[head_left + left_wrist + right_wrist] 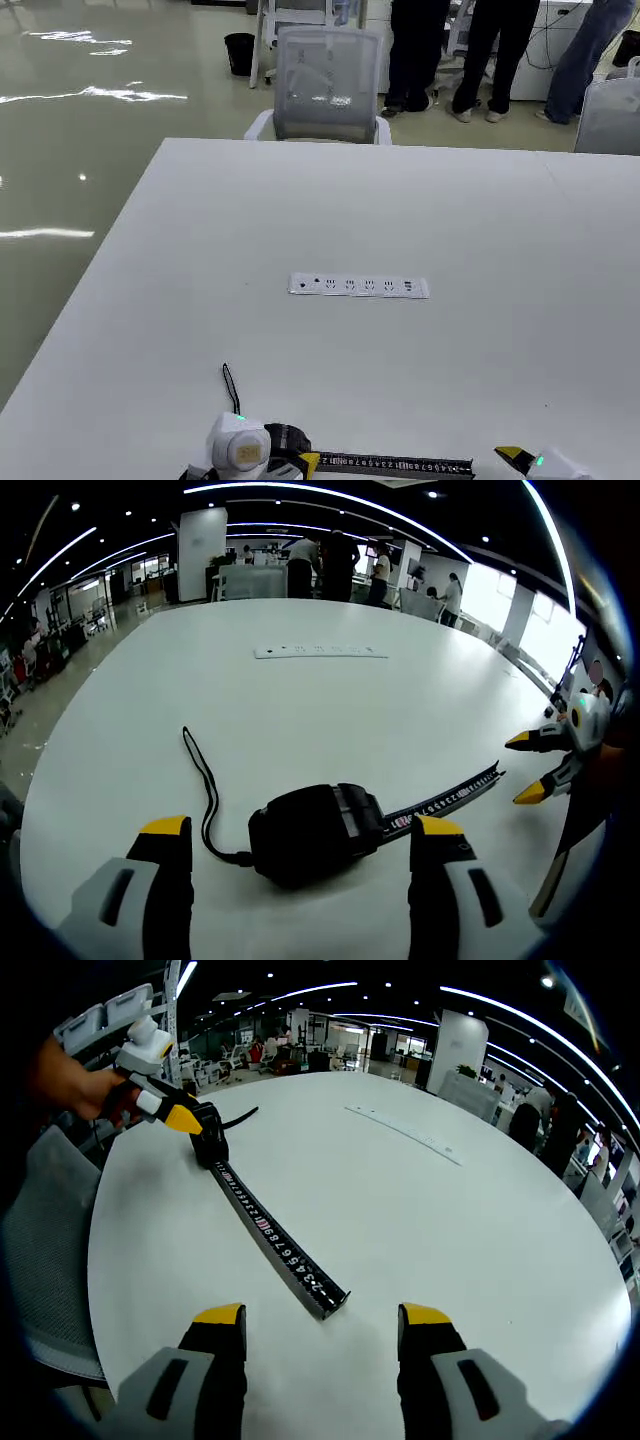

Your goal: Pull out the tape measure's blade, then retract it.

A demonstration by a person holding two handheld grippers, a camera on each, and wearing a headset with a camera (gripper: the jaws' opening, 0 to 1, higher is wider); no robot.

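The black tape measure (315,830) lies on the white table (300,210) near its front edge, its body between the wide-apart jaws of my left gripper (300,828), which stands open with a gap on each side. The blade (275,1245) is pulled out flat across the table. Its hooked end (330,1305) rests just ahead of my right gripper (322,1315), which is open and holds nothing. In the head view the body (285,440) and blade (395,464) sit at the bottom edge, with the right gripper (515,456) beyond the blade's tip.
A thin black wrist strap (200,770) trails from the tape body. A white power strip (358,286) lies mid-table. A grey mesh chair (328,85) stands at the far edge, with people standing behind it.
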